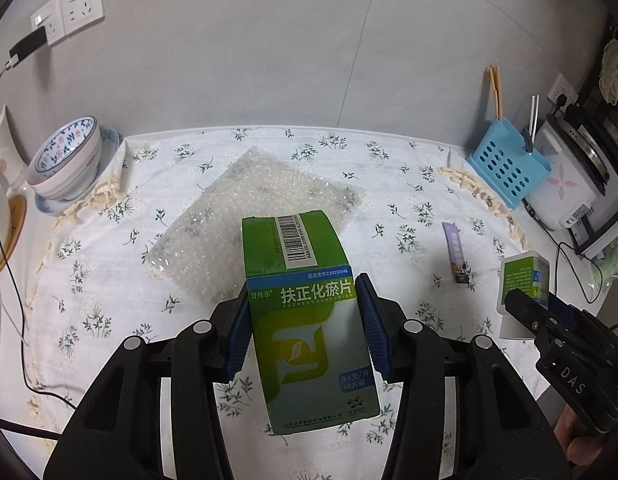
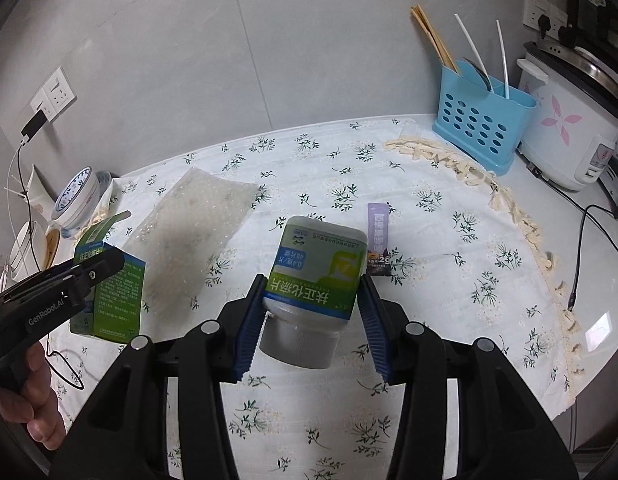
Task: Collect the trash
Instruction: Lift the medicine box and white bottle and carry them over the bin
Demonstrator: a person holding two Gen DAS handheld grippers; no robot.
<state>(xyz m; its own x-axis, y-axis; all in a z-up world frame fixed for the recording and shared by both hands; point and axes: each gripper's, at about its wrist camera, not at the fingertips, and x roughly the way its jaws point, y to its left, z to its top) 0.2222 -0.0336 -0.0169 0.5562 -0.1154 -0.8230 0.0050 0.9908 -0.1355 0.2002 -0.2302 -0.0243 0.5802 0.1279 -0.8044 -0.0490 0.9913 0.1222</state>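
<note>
The left tool [image 1: 303, 326] squeezes a green and blue cardboard medicine box [image 1: 305, 320] reading "FUZHENGHUAYUPIAN", low in the middle of its frame. The right tool [image 2: 311, 320], marked "DAS", squeezes a white plastic pill bottle [image 2: 313, 284] upside down above the flowered counter [image 2: 449, 240].

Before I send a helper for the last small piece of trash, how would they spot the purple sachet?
On the flowered tablecloth, look between the bubble wrap and the blue cutlery basket. The purple sachet lies flat there: slim, the only purple thing.
</note>
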